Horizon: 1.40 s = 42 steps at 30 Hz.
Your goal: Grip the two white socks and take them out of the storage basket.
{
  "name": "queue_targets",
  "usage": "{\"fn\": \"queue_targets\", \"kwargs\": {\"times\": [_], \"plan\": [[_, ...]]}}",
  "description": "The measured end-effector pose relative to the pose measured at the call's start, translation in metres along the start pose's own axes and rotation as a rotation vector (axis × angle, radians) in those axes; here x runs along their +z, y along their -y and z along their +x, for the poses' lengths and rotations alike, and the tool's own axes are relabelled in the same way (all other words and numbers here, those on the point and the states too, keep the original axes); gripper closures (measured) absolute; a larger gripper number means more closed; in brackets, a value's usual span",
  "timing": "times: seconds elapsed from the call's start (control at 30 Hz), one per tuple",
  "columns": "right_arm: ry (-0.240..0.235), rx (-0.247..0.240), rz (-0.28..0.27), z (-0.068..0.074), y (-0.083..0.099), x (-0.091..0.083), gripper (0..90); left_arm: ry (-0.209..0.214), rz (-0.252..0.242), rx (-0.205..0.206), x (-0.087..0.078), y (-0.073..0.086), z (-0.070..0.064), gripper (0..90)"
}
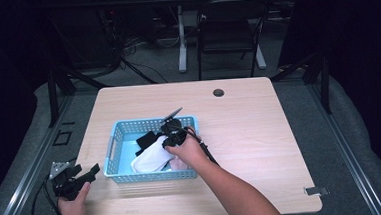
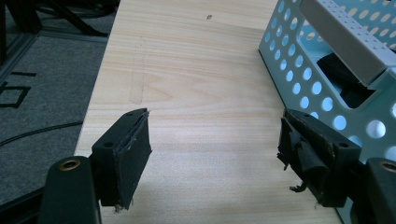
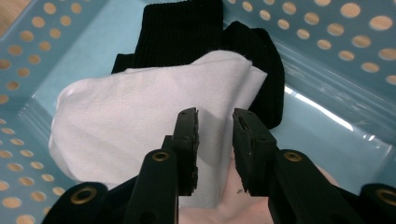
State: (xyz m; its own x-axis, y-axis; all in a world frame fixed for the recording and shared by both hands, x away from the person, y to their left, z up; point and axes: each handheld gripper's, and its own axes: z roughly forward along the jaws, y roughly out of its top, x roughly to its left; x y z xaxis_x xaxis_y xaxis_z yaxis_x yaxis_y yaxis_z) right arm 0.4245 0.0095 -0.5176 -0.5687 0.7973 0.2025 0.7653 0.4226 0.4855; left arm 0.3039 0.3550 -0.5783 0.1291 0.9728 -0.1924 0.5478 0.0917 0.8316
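Observation:
A light blue perforated basket [image 1: 154, 122] sits on the wooden table left of centre. Inside lie a white sock [image 1: 151, 157] and a black sock [image 1: 145, 140]. My right gripper [image 1: 172, 133] reaches down into the basket. In the right gripper view its jaws [image 3: 215, 119] stand a little apart just over the white sock [image 3: 121, 116], with the black sock [image 3: 177, 32] beyond it. My left gripper [image 1: 90, 173] rests at the table's front left edge. It is wide open [image 2: 215, 149] over bare wood beside the basket's wall [image 2: 299, 79].
A pale pink cloth [image 1: 179, 163] lies in the basket's near right corner, under my right hand. A cable hole [image 1: 218, 92] sits near the table's far edge. A folding chair [image 1: 226, 32] stands behind the table. Bare wood stretches right of the basket.

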Motion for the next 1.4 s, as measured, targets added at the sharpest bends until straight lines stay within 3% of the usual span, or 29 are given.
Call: {"fn": "queue_targets", "kwargs": {"times": [0.1,0.5,0.57,0.73,0.97,1.27,1.4], "plan": [[-0.002,-0.004,0.030,-0.001,-0.001,0.001,74.0,0.000,0.000,-0.001,0.000,0.000,0.000,25.1],[-0.017,-0.006,0.038,0.000,-0.001,0.002,85.6,0.001,0.000,0.000,0.000,0.000,0.000,25.1],[-0.018,0.007,0.015,0.002,0.000,0.003,86.5,0.001,0.000,0.000,0.000,0.000,0.000,25.1],[-0.021,-0.028,0.015,0.004,-0.001,-0.003,88.0,0.000,0.000,-0.001,0.000,0.000,0.000,25.1],[-0.019,-0.076,-0.048,0.016,0.001,-0.013,88.4,-0.001,-0.002,0.002,0.000,0.000,0.000,25.1],[-0.028,-0.178,-0.143,0.036,0.006,-0.030,88.6,-0.001,-0.001,0.003,0.000,0.000,0.000,25.1],[-0.038,-0.194,-0.185,0.041,0.007,-0.036,88.7,-0.001,-0.001,0.004,0.000,0.000,-0.001,25.1]]}}
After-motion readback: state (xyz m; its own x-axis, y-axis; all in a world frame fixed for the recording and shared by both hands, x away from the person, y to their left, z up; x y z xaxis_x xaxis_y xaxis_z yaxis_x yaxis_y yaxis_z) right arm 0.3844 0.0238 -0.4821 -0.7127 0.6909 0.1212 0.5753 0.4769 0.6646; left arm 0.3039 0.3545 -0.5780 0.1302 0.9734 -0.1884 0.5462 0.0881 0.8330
